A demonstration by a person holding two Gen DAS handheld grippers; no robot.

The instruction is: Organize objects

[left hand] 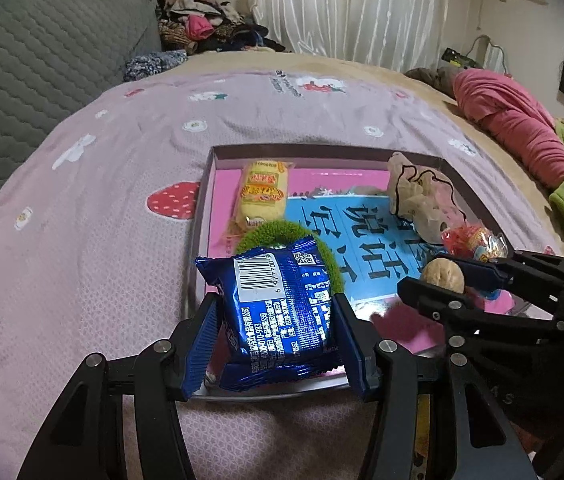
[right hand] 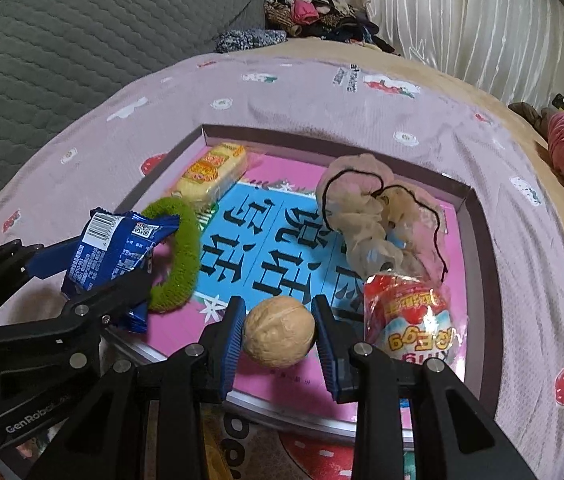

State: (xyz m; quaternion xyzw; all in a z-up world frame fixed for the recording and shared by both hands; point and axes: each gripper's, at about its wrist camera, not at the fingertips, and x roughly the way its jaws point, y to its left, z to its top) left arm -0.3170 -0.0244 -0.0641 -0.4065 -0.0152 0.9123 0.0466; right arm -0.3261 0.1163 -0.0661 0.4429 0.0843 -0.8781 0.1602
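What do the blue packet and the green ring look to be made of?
Blue packet: glossy plastic or foil film, judging by its shiny creases and crimped, serrated end seals. Green ring: soft, matte, fuzzy fabric, probably knitted yarn or terry, given its nubbly surface; what lies inside it cannot be seen.

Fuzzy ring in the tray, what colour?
Green fuzzy ring; right wrist view shows it best.
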